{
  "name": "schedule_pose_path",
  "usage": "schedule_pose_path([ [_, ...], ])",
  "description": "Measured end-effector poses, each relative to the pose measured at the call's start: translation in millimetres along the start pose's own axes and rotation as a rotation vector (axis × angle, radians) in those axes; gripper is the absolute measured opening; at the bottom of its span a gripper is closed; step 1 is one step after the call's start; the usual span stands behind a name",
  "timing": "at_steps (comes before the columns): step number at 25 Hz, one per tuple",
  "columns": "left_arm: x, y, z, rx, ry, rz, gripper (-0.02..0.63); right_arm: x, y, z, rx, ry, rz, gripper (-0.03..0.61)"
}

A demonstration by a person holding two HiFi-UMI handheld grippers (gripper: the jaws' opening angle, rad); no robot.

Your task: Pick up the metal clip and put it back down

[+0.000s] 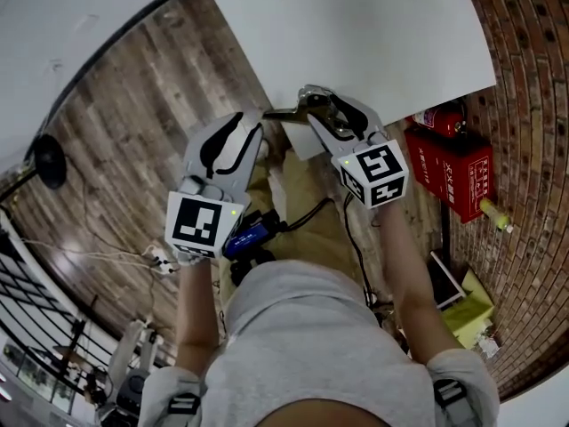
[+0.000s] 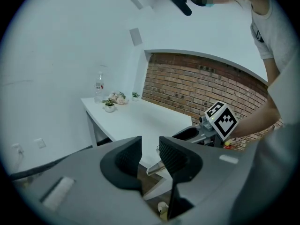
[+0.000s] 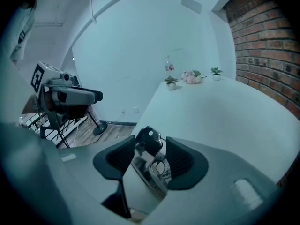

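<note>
Wood planks of the floor [image 1: 124, 114] fill the left side under the head camera. Above them, short of the white table [image 1: 373, 34], hovers the left gripper [image 2: 150, 149]. Its jaws stand partly apart with nothing between the pads; only the table edge and a bright metal tip show beyond the gap. It seems to wait there on purpose, near enough to help yet clear of the work, since one tool is enough for this job. Just to its right, at the near corner of the table, is the metal clip [image 3: 152, 168], a shiny piece with a dark end that pokes out past the table edge toward the left gripper. The right gripper [image 3: 150, 144] has it: the jaws are spread wide, yet the clip fills the space and appears to touch both ribbed pads, so I judge it grasped, if perhaps lightly. Holding it low over the corner keeps the way back down short. The put-down looks like the step in hand, and a loose hold so near the edge could let the clip drop to the floor. Farthest right, red boxes [image 1: 449, 172] sit by the brick wall [image 1: 524, 105], well apart from all this.
</note>
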State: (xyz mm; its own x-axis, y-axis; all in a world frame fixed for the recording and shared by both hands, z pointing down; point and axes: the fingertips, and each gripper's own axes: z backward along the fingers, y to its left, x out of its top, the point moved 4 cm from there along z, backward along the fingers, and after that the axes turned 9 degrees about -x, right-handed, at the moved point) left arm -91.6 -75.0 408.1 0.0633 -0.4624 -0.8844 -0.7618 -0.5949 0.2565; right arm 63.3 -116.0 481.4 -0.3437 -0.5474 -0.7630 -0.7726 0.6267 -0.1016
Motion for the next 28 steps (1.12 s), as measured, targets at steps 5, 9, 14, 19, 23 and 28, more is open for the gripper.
schedule_pose_path([
  [5, -1.0, 1.6, -3.4, 0.013, -0.003, 0.010, 0.117, -5.9, 2.6, -10.9, 0.060, 0.042, 0.021, 0.210],
  [9, -4.2, 3.7, -4.6, 0.018, 0.007, 0.022, 0.117, -3.7, 4.7, -14.9, 0.087, 0.052, 0.073, 0.199],
  [14, -4.6, 3.7, -5.4, 0.011, 0.009, 0.019, 0.117, -2.4, 8.3, -15.0, 0.120, 0.061, 0.114, 0.167],
  [19, -4.3, 2.4, -6.6, 0.004, 0.009, 0.017, 0.117, -2.9, 7.6, -12.2, 0.124, 0.062, 0.101, 0.140],
  [23, -3.5, 1.8, -6.5, -0.009, 0.010, 0.016, 0.117, -4.9, 7.3, -8.3, 0.114, 0.065, 0.060, 0.122],
  [28, -1.4, -1.1, -6.8, -0.027, 0.007, 0.006, 0.117, -7.5, 9.0, 0.5, 0.103, 0.055, 0.019, 0.087],
])
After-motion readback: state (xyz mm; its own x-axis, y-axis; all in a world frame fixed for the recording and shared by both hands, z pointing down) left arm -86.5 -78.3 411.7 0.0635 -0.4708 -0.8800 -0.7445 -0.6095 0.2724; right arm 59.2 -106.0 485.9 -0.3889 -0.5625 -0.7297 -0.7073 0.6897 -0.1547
